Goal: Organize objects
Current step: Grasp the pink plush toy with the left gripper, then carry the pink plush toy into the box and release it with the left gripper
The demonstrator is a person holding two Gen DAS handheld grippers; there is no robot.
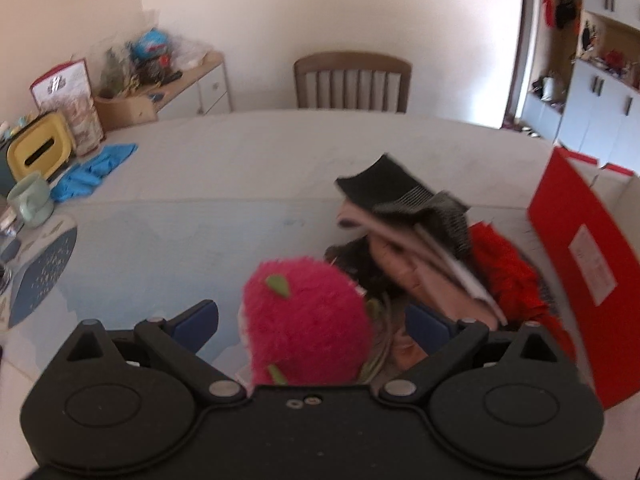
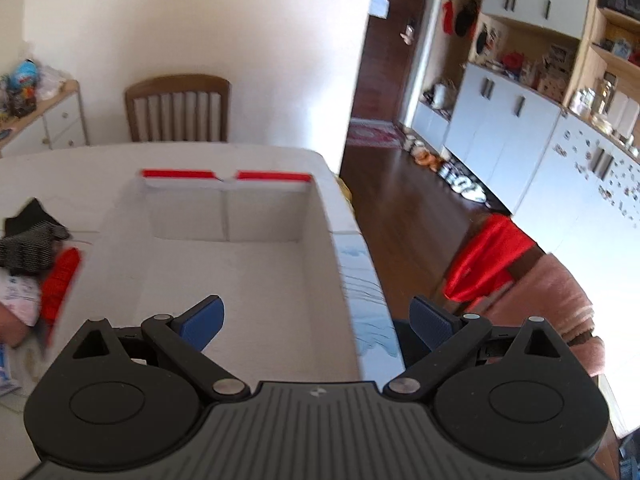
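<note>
Pink plush toy (image 1: 306,320) w/ green leaf bits fills bottom centre of left wrist view, sitting between the left tool (image 1: 316,320) pads; pads spread apart, not clamped on it, contact unclear. Sock/clothes pile (image 1: 416,232) just right of it, on the table (image 1: 200,184). Red-edged cardboard box (image 2: 248,240) sits open, looks empty, mid-frame in right wrist view; right tool (image 2: 316,324) hangs over its near edge, pads apart, holding nothing. Step prob: picking the plush. Next: close pads on it, carry to box.
</note>
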